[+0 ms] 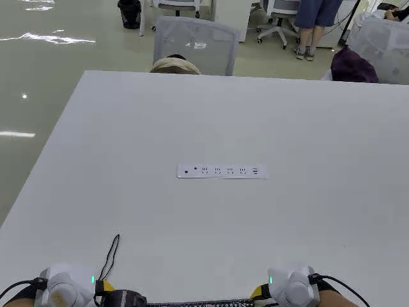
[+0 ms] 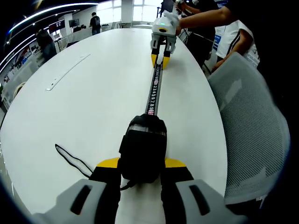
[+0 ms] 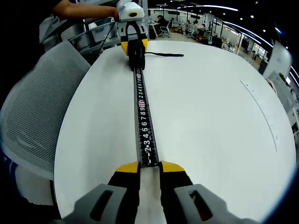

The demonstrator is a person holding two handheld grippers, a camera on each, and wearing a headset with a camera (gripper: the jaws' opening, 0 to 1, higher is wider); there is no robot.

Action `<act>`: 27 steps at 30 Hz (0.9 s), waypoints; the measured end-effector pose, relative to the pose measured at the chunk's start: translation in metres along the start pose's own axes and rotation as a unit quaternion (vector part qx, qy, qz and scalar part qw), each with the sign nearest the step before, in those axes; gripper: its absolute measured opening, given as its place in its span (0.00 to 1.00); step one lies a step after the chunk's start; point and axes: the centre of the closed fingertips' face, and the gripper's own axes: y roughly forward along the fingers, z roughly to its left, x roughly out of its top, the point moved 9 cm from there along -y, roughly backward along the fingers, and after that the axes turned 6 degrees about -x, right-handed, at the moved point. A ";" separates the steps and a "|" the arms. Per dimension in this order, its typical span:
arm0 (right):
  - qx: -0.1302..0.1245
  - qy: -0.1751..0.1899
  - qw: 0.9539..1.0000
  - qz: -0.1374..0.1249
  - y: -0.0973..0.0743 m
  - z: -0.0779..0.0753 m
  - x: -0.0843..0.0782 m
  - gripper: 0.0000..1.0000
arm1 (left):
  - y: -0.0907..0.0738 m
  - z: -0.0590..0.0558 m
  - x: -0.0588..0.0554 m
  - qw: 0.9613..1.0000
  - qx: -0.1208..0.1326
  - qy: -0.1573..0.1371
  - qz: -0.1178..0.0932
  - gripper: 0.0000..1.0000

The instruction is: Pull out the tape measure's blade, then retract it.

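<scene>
The black tape measure case (image 2: 142,144) sits between the yellow-tipped jaws of my left gripper (image 2: 142,164), which is shut on it. Its black blade (image 2: 153,91) with white numbers runs flat along the table's near edge to my right gripper (image 2: 162,57). In the right gripper view the blade (image 3: 143,121) ends between the yellow fingertips of my right gripper (image 3: 149,166), shut on the blade's tip. In the head view the left gripper (image 1: 105,289), the case (image 1: 125,299), the blade (image 1: 201,303) and the right gripper (image 1: 259,293) line up at the bottom edge. A thin black strap (image 1: 111,256) trails from the case.
A white power strip (image 1: 220,171) lies in the middle of the white table (image 1: 204,115). A grey mesh chair (image 1: 195,45) stands at the far edge, another mesh chair (image 2: 252,135) by the near edge. A person (image 1: 312,25) stands beyond the table.
</scene>
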 end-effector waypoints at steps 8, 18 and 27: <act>-0.007 0.006 1.000 -0.008 -0.001 0.001 0.006 0.21 | 0.000 0.000 -0.001 1.000 0.003 0.020 0.006 0.30; -0.018 0.020 1.000 -0.003 -0.008 0.005 0.007 0.29 | -0.008 0.001 -0.003 1.000 0.022 0.011 0.000 0.34; -0.038 0.049 0.998 -0.008 -0.023 0.013 0.006 0.36 | -0.023 -0.007 -0.004 0.997 0.055 -0.036 -0.034 0.42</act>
